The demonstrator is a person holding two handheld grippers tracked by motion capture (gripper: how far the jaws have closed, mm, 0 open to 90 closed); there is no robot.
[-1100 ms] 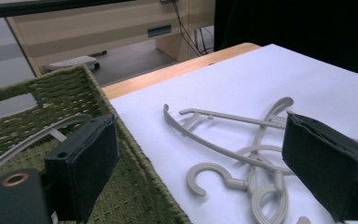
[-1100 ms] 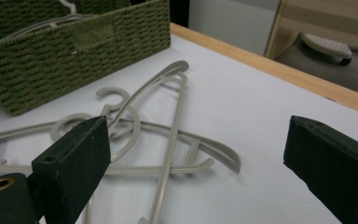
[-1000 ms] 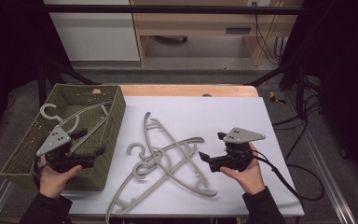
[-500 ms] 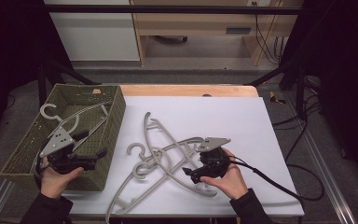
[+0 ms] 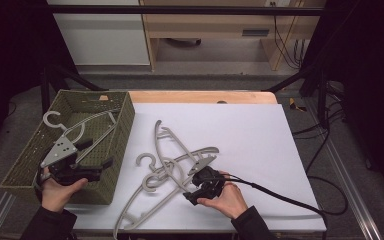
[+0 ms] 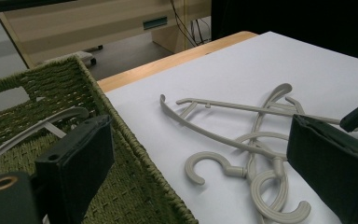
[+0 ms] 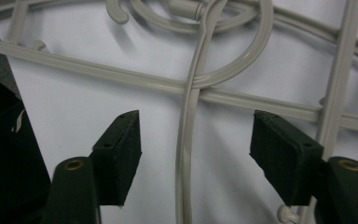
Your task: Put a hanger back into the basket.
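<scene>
Right claw [image 5: 194, 192] is hiding the hanger arm [image 7: 186, 154] beneath it in the high view. Basket [image 5: 111, 150] wall is covering part of the hanger [image 5: 82, 131] inside. Picture edges are cropping the tangled hangers [image 7: 242, 60] in the right gripper view.

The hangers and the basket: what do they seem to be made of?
The hangers look like moulded plastic, matt beige-grey: one even colour, smooth rounded arms with a faint seam along them. The basket looks woven from olive-green cord or fibre, perhaps paper rope or seagrass; its rough plaited texture shows plainly in the left gripper view.
</scene>
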